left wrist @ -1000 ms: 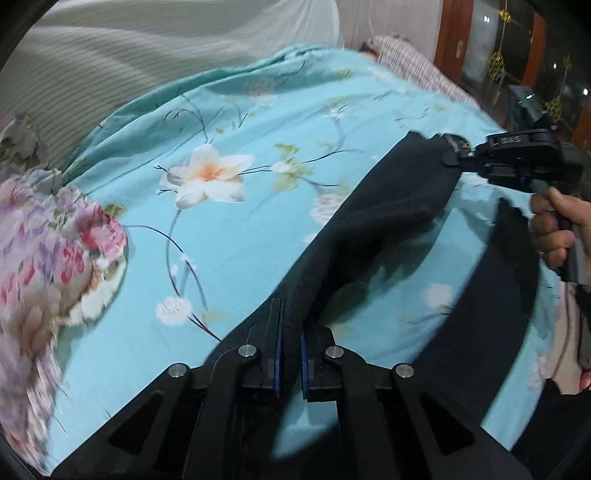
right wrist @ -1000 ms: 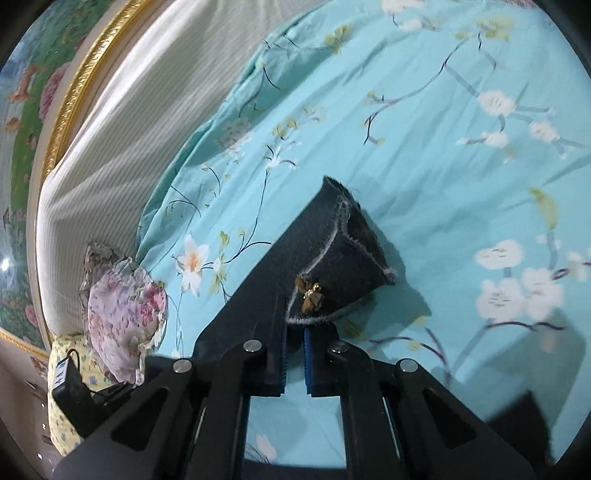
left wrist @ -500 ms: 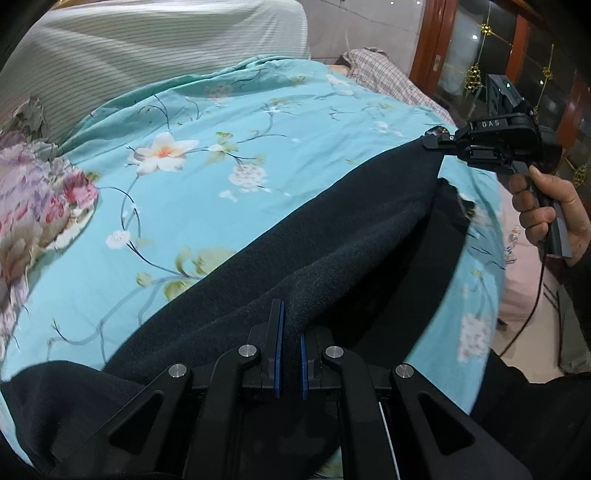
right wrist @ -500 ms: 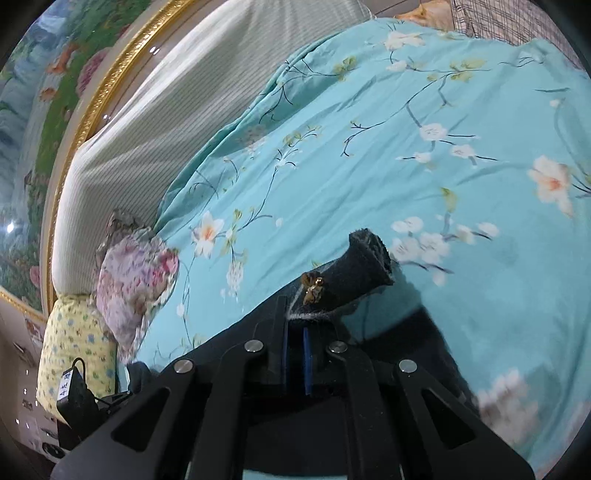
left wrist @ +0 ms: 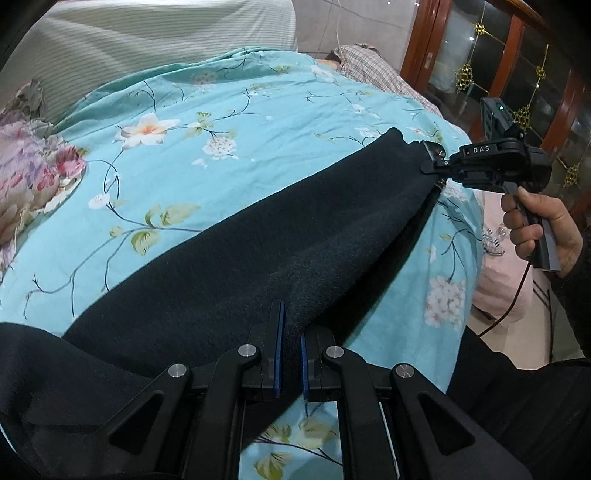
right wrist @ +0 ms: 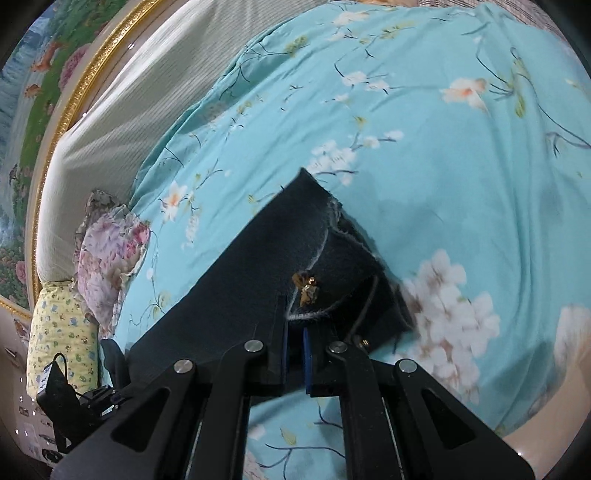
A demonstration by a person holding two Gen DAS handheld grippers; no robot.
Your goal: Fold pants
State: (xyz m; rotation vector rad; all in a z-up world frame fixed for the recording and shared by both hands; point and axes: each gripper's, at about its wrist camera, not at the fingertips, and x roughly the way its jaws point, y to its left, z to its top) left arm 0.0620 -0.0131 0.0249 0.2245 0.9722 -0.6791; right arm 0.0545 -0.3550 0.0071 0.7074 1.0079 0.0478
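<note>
Dark pants (left wrist: pixel 266 258) are stretched in a long band over a turquoise floral bedspread (left wrist: pixel 229 122). My left gripper (left wrist: pixel 290 350) is shut on one end of the pants near the bottom of the left wrist view. My right gripper (left wrist: pixel 430 162) shows there at the far right, held by a hand, shut on the other end. In the right wrist view my right gripper (right wrist: pixel 294 334) pinches the pants (right wrist: pixel 236 295) by a frayed edge beside a small gold ornament (right wrist: pixel 306 288).
A pink floral pillow (left wrist: pixel 29 177) lies at the left and a striped headboard cushion (left wrist: pixel 147 33) behind. A yellow pillow (right wrist: pixel 59 332) lies beside it. A plaid cloth (left wrist: pixel 373 74) lies at the bed's far end. A wooden glass-door cabinet (left wrist: pixel 517 74) stands on the right.
Both grippers have lifted and pulled apart, and the pants have gone from hanging slack to a taut spread band over the bed.
</note>
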